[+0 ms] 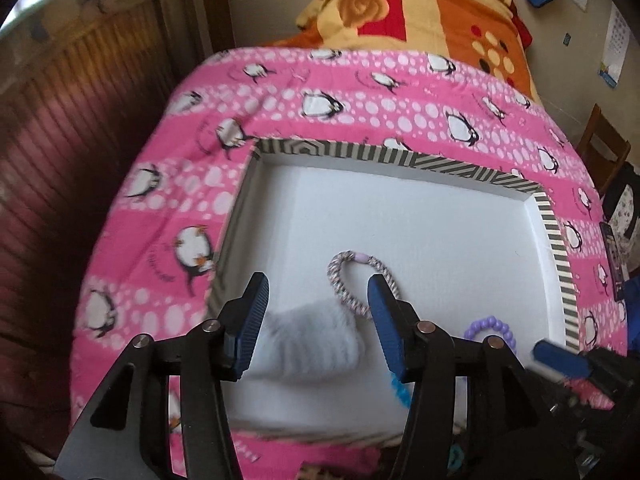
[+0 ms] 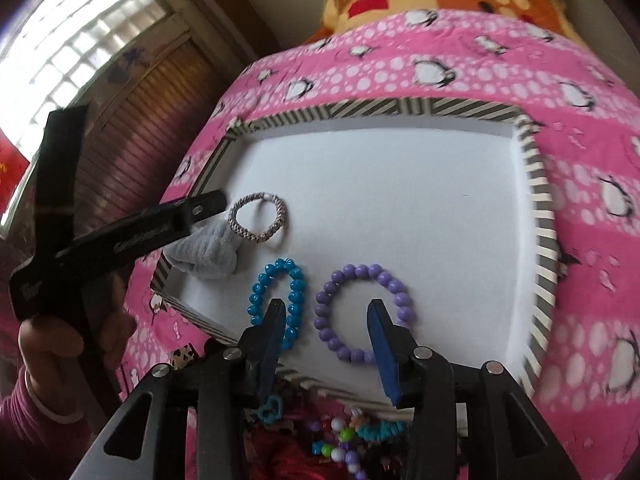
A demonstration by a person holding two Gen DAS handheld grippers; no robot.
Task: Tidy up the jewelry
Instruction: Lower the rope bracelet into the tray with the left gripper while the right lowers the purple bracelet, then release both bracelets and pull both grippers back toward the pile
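Bedspread (image 2: 580, 184): pink, penguin-printed, spread flat as the working surface beneath everything.
Tray (image 2: 538, 184): shallow white box with a striped rim, lying flat and open-topped so pieces can be laid out singly.
Grey cloth piece (image 2: 208, 258): soft and crumpled at the tray's 8 o'clock corner; what it is I cannot tell.
Purple bead bracelet (image 2: 362, 312): flat at about 6 o'clock in the tray, a near-round loop, slightly longer toward 12.
Blue bead bracelet (image 2: 276, 300): just beside it on the 9 o'clock side, a narrow oval, long axis 6-to-12.
Woven band (image 2: 258, 218): at about 9 o'clock, ring-shaped, no clear long axis, touching the cloth.
Loose pile (image 2: 348, 440): mixed beads outside the near rim, probably still unsorted.
Right gripper (image 2: 326, 332): jaws apart, empty, over the purple bracelet.
Left gripper (image 1: 316, 314): jaws apart, nothing clamped, above the cloth.
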